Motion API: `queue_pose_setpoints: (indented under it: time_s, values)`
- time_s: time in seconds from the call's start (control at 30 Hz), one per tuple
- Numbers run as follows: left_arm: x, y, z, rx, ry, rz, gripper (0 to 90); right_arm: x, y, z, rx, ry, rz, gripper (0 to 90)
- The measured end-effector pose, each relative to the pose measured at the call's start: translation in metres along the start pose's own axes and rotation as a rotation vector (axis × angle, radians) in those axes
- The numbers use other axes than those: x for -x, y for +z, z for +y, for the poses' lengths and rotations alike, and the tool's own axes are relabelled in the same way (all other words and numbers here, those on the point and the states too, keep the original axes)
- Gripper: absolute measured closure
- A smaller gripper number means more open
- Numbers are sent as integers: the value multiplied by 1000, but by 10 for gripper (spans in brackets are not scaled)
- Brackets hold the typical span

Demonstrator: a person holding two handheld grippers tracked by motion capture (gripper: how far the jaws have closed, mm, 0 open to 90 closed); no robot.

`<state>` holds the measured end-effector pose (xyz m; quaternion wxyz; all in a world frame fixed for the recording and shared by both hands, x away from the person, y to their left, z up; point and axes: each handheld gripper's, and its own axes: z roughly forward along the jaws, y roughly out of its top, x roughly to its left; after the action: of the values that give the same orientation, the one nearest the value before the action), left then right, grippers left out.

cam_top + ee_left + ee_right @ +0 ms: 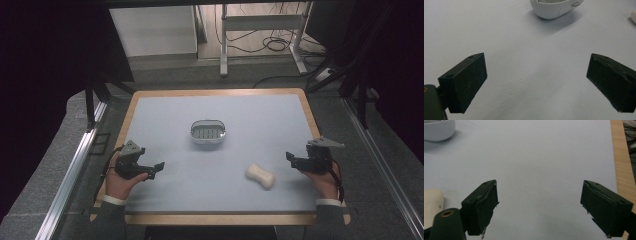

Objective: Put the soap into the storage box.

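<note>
A cream bar of soap (260,176) lies on the grey mat toward the front right. A white oval soap dish (208,131) with a slotted insert sits near the mat's middle. My left gripper (156,169) rests at the front left, held in a hand, open with nothing between its jaws. My right gripper (291,159) sits at the right edge, open and empty, a little right of the soap. In the left gripper view the dish (554,8) is ahead and the gripper (536,82) stands wide. In the right gripper view the gripper (539,207) is wide, with the soap (432,203) at the lower left and the dish (439,130) far left.
The grey mat (215,110) covers a wooden table whose rim (215,92) shows around it. Metal rails (75,165) run along both sides. Beyond the table stand a desk frame (260,30) and floor cables (280,45).
</note>
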<state>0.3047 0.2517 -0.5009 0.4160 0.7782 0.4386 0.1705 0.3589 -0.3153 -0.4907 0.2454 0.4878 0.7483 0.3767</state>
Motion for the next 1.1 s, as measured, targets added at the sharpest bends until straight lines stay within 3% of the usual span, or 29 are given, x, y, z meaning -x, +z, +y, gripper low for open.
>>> queue_pose_setpoints:
  time_s: [0.23,0.43,0.6,0.83,1.03,1.1]
  values:
    - [2,3,-4,-23,18,7,49,4,2,-3,-11,-1,4,161]
    - [1,-3,-5,1,28,-5,51,-9,6,0,-28,-43,7,162]
    - [-1,-3,-4,-5,35,7,54,-12,8,0,-41,-89,2,181]
    - [1,-2,-5,-7,40,22,56,-9,11,-2,-56,-61,1,195]
    - [1,0,-5,-16,50,22,57,-17,14,-2,-73,-86,-15,248]
    - [1,0,-5,-15,51,22,58,-16,12,0,-82,-56,12,273]
